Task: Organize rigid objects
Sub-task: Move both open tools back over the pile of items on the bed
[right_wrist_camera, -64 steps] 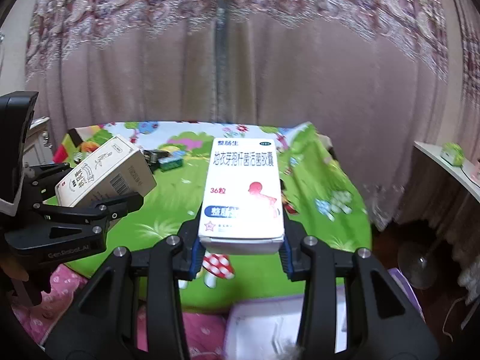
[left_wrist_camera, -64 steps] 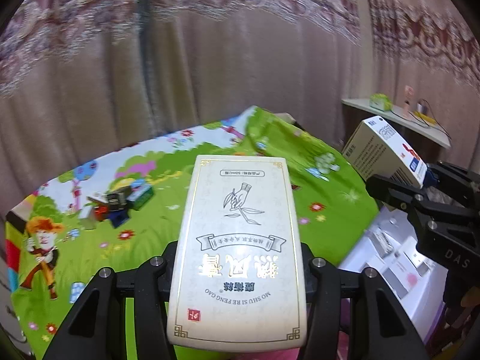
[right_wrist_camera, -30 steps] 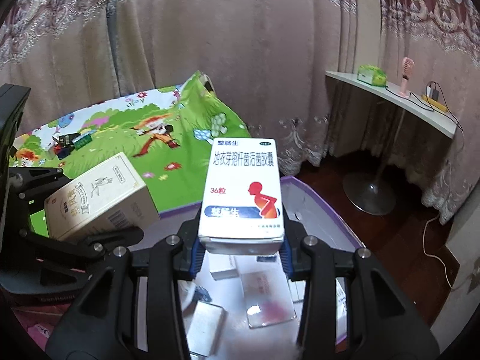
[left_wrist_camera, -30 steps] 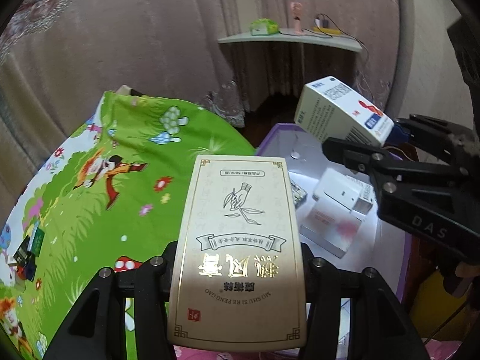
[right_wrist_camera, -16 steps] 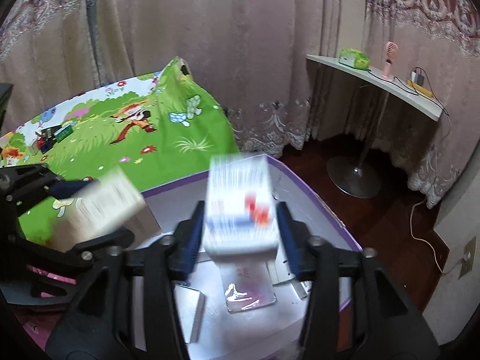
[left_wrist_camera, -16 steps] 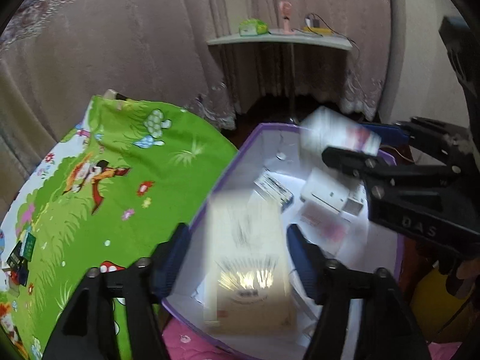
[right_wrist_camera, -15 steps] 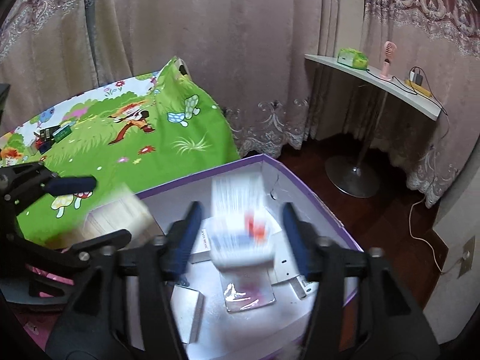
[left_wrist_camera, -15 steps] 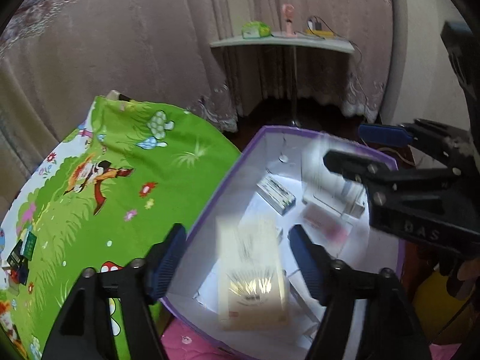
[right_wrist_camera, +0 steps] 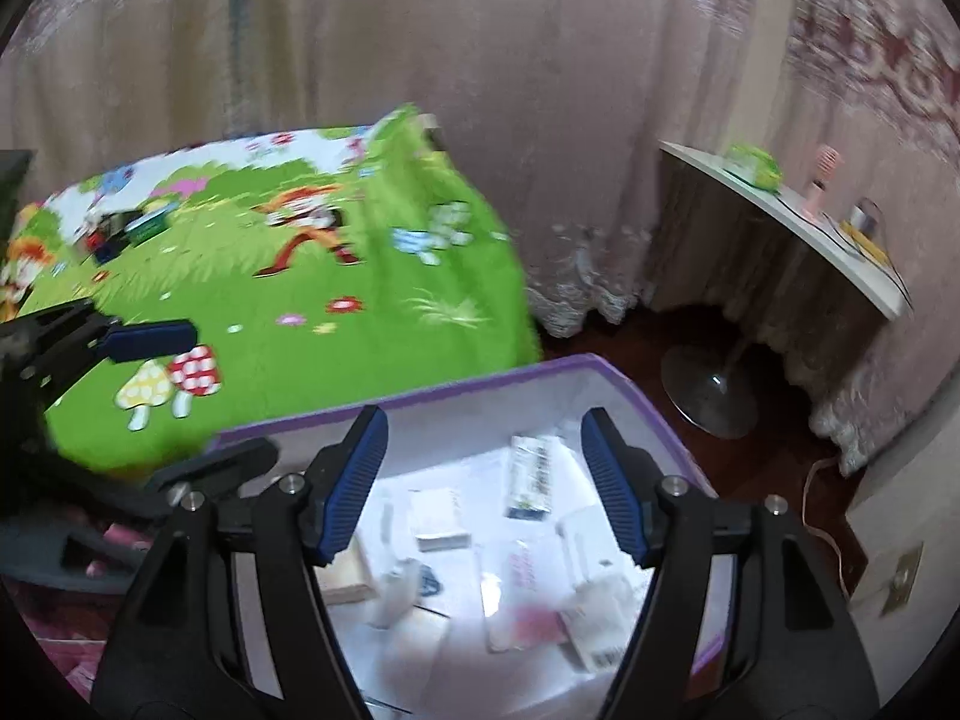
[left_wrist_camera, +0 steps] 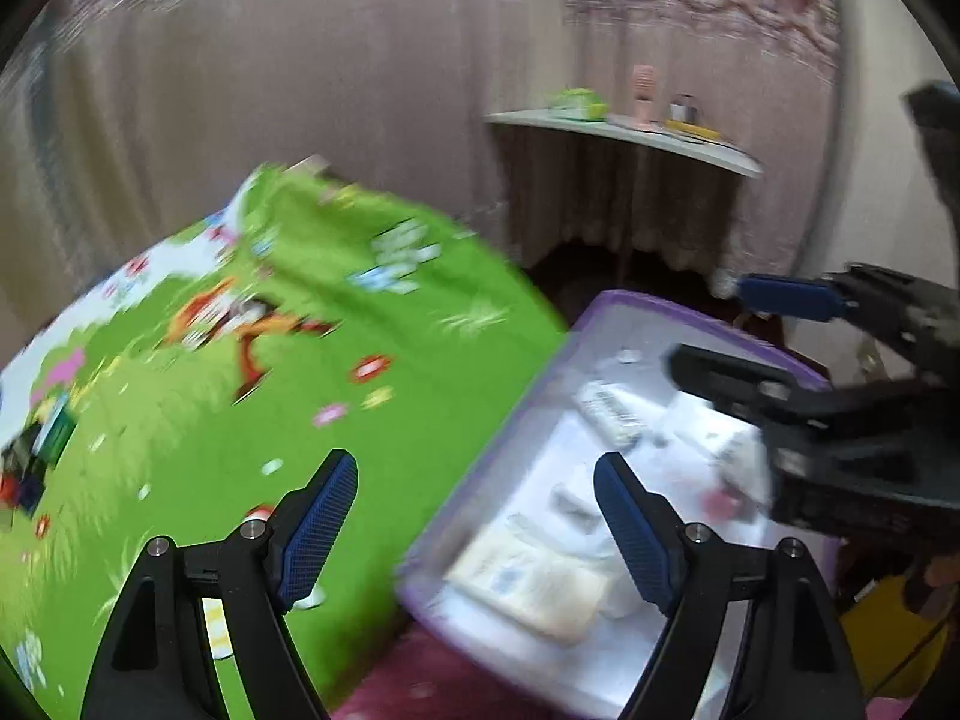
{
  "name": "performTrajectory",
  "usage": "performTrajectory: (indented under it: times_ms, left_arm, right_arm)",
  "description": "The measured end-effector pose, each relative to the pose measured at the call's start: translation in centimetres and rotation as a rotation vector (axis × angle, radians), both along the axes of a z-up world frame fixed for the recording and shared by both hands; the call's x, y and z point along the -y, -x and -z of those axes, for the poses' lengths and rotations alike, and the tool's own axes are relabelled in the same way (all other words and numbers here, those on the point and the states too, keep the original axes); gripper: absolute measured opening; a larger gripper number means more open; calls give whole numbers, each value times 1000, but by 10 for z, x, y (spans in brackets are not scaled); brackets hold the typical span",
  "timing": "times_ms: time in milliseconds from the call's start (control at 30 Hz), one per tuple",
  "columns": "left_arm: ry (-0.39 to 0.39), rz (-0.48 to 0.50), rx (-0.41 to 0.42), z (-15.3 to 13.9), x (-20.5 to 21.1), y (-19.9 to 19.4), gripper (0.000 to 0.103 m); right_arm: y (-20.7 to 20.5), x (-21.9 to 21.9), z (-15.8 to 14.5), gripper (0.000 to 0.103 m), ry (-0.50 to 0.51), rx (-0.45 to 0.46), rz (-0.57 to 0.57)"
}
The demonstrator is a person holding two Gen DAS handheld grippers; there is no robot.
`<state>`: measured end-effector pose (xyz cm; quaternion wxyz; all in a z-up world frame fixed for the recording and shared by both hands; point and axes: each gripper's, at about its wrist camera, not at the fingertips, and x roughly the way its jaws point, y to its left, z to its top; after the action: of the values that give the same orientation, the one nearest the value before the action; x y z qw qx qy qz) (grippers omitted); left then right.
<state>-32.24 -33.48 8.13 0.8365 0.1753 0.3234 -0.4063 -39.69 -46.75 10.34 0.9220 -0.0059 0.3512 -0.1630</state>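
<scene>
Left gripper: I see fingers spread, just been opening, nothing between them; it hangs over near edge of purple-rimmed box. Right gripper: fingers likewise spread, just been opening, empty, above box interior. Cream carton lies flat in box's near corner. Other small cartons scattered on white box floor. Green cartoon bedspread beside box.

Purple-rimmed bin, white inside, beside green cartoon mat. Many small boxes lying flat inside, jumbled. Cream box with gold print flat near front corner. White box with blue end near back. All a bit blurry.
</scene>
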Motion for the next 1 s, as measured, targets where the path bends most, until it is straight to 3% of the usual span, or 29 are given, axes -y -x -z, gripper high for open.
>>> performTrajectory:
  times_ms: [167, 333, 433, 600, 700, 767, 933, 1000]
  left_arm:
    - [-40, -268, 8, 21, -82, -64, 82]
    - [-81, -591, 70, 27, -207, -129, 82]
    - [-104, -773, 77, 33, -284, -166, 82]
    - [-82, -991, -52, 55, -382, -206, 82]
    - [54, -1028, -172, 64, -415, -210, 82]
    - [88, -1030, -181, 64, -419, -209, 84]
    - [11, -1019, -175, 68, -409, -213, 92]
    - [0, -1009, -178, 69, -406, -213, 95]
  right_arm:
    - [-56, -60, 10, 75, -15, -62, -221]
    - [-139, -128, 33, 75, -131, -138, -432]
    - [-198, -168, 45, 75, -185, -142, -486]
    - [-308, -211, 59, 75, -346, -140, -416]
    - [-363, -229, 62, 75, -391, -146, -340]
    - [-401, -237, 62, 75, -405, -139, -273]
    - [-465, -245, 71, 75, -530, -181, -100]
    - [-481, -258, 77, 75, -503, -217, -77]
